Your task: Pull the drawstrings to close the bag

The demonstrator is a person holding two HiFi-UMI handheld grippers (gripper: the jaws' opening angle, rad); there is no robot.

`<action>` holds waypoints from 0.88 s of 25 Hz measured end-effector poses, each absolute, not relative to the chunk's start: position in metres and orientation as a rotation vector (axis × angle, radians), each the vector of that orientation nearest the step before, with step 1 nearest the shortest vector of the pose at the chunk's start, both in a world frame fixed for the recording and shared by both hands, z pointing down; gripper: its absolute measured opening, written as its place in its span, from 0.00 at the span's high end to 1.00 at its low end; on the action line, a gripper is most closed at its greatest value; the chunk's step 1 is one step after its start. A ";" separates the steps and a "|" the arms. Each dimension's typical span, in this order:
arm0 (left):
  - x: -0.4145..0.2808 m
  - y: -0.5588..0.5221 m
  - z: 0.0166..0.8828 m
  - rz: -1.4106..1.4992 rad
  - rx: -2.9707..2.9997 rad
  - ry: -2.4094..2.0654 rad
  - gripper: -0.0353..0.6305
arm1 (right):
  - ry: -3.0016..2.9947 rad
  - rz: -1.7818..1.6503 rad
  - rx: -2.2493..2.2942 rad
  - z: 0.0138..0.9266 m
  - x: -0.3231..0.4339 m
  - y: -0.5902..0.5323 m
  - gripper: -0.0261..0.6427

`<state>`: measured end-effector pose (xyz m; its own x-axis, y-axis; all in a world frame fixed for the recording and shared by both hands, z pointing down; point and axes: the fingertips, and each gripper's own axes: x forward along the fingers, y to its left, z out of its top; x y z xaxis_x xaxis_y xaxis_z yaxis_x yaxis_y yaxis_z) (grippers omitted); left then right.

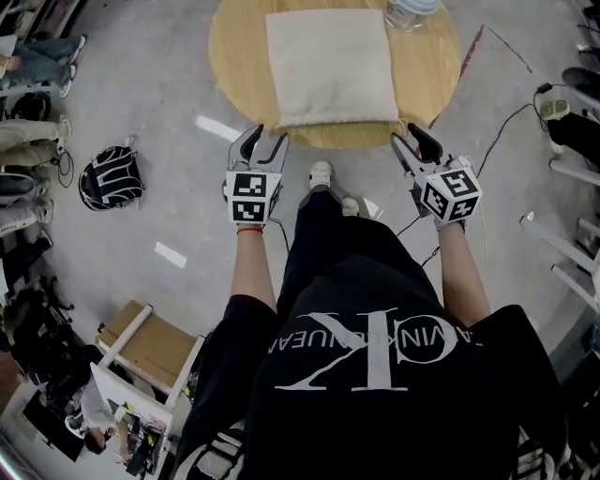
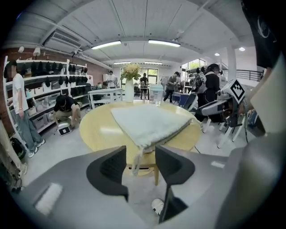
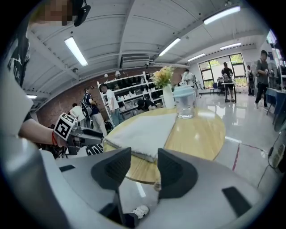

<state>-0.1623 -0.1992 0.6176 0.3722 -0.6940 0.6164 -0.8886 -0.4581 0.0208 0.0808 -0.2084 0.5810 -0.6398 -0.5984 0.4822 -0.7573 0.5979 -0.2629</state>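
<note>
Drawstring bag (image 1: 330, 66) is being shown lying flat on the round wooden table (image 1: 239, 56), its near edge sitting right at the rim that faces the person. The cloth is looking smooth and ungathered, so the mouth is not yet being drawn shut.

In the left gripper view, one drawstring (image 2: 136, 160) is being seen dangling from the bag's near corner over the table's edge. The left gripper (image 1: 267, 136) is being held just short of that rim, by the bag's left corner. Its fingers (image 2: 109, 172) are being kept wide apart with nothing gripped. The cord is being framed in the gap between them, but farther off and untouched.

Over on the other side, the right gripper (image 1: 408, 136) is being held just off the rim by the bag's right corner. Its fingers (image 3: 111, 170) are likewise being kept wide apart and empty, with the bag's corner being lined up beyond the gap. Whether a second cord is hanging on that side is not being made clear.

A glass container (image 1: 410, 11) is being left at the table's far side, beside the bag and out of the way.

By the look of it, nothing of the task is being counted as done so far. The cords are yet to be caught and pulled until the mouth gathers shut.
</note>
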 end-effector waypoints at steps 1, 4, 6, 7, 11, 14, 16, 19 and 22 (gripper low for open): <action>-0.162 -0.201 0.622 0.794 2.289 -1.371 0.63 | -2.479 0.648 1.095 0.584 0.081 -0.210 0.73; -0.158 -0.205 0.630 0.839 2.293 -1.321 0.63 | -2.467 0.657 1.092 0.590 0.078 -0.215 0.73; -0.157 -0.205 0.636 0.866 2.281 -1.284 0.63 | -2.460 0.658 1.089 0.592 0.077 -0.217 0.73; -0.157 -0.204 0.638 0.873 2.271 -1.271 0.63 | -2.458 0.658 1.090 0.592 0.076 -0.218 0.73; -0.159 -0.204 0.642 0.845 2.254 -1.267 0.64 | -2.447 0.666 1.105 0.596 0.079 -0.220 0.73; -0.157 -0.204 0.639 0.836 2.228 -1.282 0.68 | -2.444 0.678 1.114 0.597 0.080 -0.221 0.73; -0.157 -0.206 0.638 0.811 2.205 -1.316 0.73 | -2.444 0.679 1.112 0.598 0.080 -0.223 0.73; -0.158 -0.207 0.640 0.796 2.177 -1.360 0.80 | -2.433 0.665 1.110 0.601 0.077 -0.225 0.73; -0.158 -0.203 0.641 0.834 2.172 -1.360 0.85 | -2.399 0.633 1.101 0.604 0.079 -0.224 0.73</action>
